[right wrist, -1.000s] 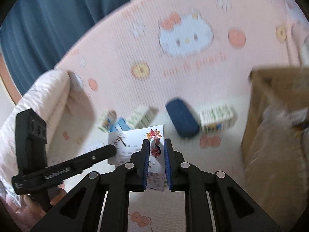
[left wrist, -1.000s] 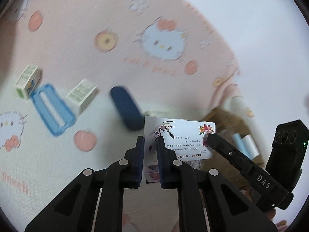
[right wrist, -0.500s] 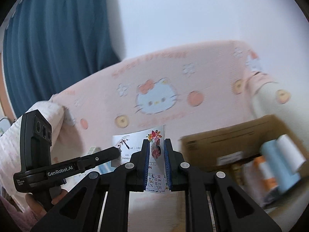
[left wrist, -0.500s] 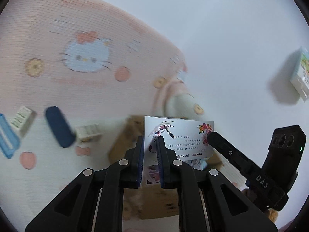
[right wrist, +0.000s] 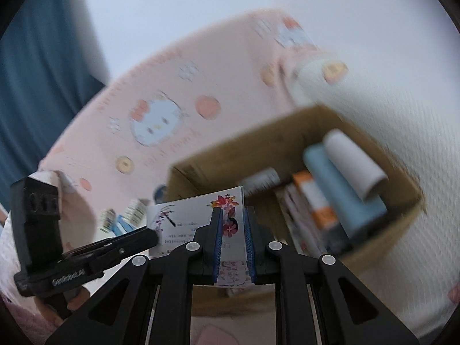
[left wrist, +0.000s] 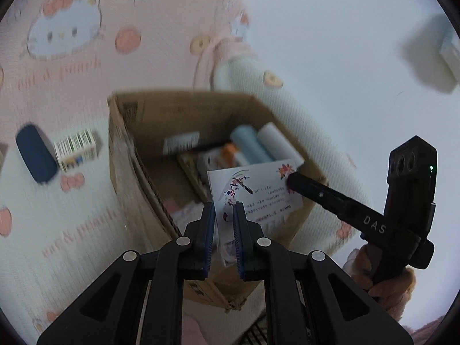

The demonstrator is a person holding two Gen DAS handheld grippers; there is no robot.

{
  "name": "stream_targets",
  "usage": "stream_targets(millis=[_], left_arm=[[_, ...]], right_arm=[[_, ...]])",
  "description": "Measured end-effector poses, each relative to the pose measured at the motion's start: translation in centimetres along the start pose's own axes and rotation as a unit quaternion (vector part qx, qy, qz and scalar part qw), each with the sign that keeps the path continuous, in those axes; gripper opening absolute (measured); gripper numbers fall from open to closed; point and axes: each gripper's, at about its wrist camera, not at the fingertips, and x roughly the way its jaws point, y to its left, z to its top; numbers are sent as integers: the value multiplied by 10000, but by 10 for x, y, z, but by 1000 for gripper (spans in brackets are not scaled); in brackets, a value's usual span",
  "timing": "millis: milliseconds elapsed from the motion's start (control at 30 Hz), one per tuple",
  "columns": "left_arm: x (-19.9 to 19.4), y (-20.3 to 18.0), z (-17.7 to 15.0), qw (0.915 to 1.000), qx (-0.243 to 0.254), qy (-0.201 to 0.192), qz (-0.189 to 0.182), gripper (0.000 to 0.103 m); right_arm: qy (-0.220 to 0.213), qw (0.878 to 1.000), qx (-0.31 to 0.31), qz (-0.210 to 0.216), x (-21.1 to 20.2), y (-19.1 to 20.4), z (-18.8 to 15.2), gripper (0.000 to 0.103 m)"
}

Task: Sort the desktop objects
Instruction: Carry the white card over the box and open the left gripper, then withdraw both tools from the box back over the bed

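A white flower-printed packet (left wrist: 258,192) hangs between both grippers, above the open cardboard box (left wrist: 123,143). My left gripper (left wrist: 224,208) is shut on the packet's left end. My right gripper (right wrist: 233,212) is shut on its right end (right wrist: 184,218). In the left wrist view the right gripper (left wrist: 291,182) reaches in from the right and clamps the packet's far corner. The right wrist view shows the left gripper (right wrist: 152,235) doing the same from the left. The box (right wrist: 258,135) holds a blue roll (right wrist: 339,189), a white roll (right wrist: 353,161) and an orange-and-white carton (right wrist: 316,198).
On the pink cartoon-cat mat (left wrist: 72,66) left of the box lie a navy case (left wrist: 36,153) and a small barcoded carton (left wrist: 76,146). A white wall is behind, and a blue curtain (right wrist: 43,72) hangs at the far left. A person's hand (left wrist: 382,281) holds the right gripper.
Both grippers have carried the packet sideways from above the mat's small items to over the cardboard box. The navy case and cartons have slid to the left edge of view.
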Motion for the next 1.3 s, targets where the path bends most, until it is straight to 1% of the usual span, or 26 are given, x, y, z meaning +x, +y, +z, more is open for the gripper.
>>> stream_targets(millis=[67,133,200,300,400,633,733,767,800,833,867,900,933,1000,1033,1100,1200,1233,1300], left_arm=[[8,2,-2,9996,-91,266,50,14],[8,5,-2,9994,-97,322,43,14],[8,3,0,9990,-54,426,123,14],[11,3,6,9981,-53,588,194,14],[10,3,7,9974,-108,692,169,14],[8,2,5,9952,-212,958,-2,15],[7,-3,4,9923,-154,1224,-133,15],[7,-5,4,9915,-129,1287,-129,19],[6,-7,3,9910,-95,1330,-127,27],[4,-8,4,9913,-64,1314,-103,34],[3,-10,5,9920,-20,1264,-27,44],[1,-11,7,9929,25,1189,-1,47],[1,-11,9,9934,25,1149,28,47],[0,-11,15,9942,-1,1067,142,51],[-1,-11,18,9947,21,993,247,52],[-5,-9,22,9950,107,809,579,53],[-8,-3,24,9949,99,701,723,53],[-7,-1,25,9950,62,703,711,53],[-6,3,26,9952,11,706,672,53]], right_arm=[[110,9999,42,6,4,-5,-2,12],[204,9998,39,28,7,-6,-3,12],[286,9996,-13,-33,9,-6,-2,12],[648,9976,-33,-260,19,-5,1,12],[878,9952,-122,-409,24,-2,1,12],[866,9944,-374,-476,8,11,0,12],[906,9927,-521,-602,0,17,2,12],[932,9923,-531,-619,-4,18,2,12],[942,9924,-529,-591,-8,18,3,12],[972,9925,-524,-533,-12,18,4,12],[997,9924,-539,-478,-15,19,5,12],[986,9925,-560,-468,-16,19,6,13],[967,9924,-574,-509,-18,18,8,13],[972,9906,-515,-813,-16,13,12,13],[955,9901,-517,-894,-15,11,14,14],[935,9886,-562,-1040,-13,8,15,14],[1021,9889,-557,-922,-10,7,13,14],[1094,9885,-563,-881,-7,7,11,14],[1184,9862,-662,-947,-2,9,9,14]])
